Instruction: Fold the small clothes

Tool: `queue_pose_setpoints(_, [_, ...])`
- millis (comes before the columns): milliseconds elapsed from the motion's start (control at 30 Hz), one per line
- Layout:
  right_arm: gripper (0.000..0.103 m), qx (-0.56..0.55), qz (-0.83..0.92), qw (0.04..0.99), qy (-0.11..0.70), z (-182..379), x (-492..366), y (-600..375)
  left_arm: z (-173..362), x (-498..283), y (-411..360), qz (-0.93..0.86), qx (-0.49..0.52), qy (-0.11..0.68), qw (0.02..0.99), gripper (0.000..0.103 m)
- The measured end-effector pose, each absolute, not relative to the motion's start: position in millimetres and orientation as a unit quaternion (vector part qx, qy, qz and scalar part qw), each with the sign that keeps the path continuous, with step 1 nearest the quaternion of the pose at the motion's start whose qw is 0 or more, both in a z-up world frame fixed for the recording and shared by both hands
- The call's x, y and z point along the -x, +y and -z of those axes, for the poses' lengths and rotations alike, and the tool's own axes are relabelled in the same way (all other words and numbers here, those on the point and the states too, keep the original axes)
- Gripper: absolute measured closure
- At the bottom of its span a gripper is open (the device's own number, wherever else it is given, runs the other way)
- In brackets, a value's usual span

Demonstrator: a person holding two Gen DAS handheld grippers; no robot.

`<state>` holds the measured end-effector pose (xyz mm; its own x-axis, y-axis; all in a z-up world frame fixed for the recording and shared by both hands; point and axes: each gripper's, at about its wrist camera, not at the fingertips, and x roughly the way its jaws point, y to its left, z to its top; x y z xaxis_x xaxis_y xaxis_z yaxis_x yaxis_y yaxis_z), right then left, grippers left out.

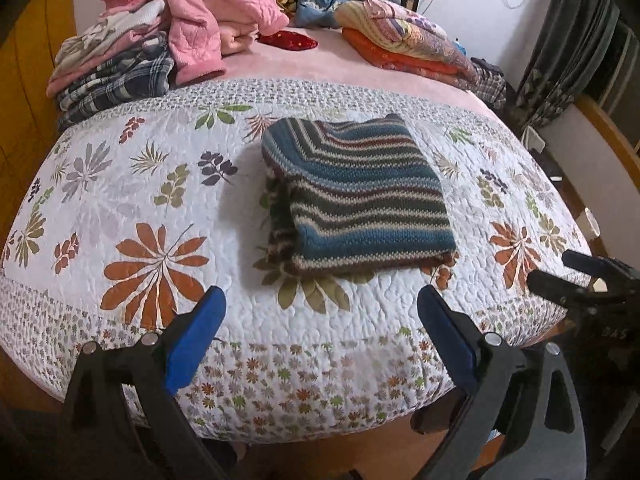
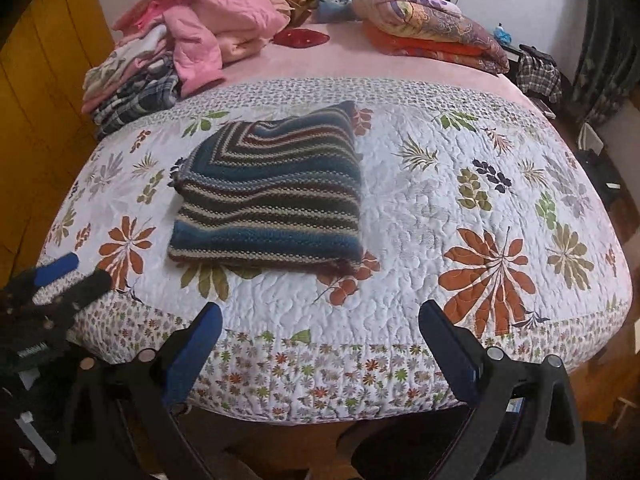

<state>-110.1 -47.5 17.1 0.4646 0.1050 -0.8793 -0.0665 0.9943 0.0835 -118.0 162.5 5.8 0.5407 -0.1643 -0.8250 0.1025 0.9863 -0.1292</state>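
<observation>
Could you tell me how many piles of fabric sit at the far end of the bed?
2: the clothes pile at far left, the folded quilts at far right. More may be hidden behind.

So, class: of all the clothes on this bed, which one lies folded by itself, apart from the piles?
The striped knitted sweater, folded into a neat square on the flowered quilt. The other clothes sit in the pile at the bed's far left, under a pink jacket.
</observation>
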Motion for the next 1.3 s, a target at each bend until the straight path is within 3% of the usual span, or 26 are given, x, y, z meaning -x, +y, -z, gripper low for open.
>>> queue_pose_setpoints(1300, [0.004,-0.009,-0.008,0.844,0.536,-13,100,-51,1,107,142,0.085,0.018,0.487,0.869,0.007])
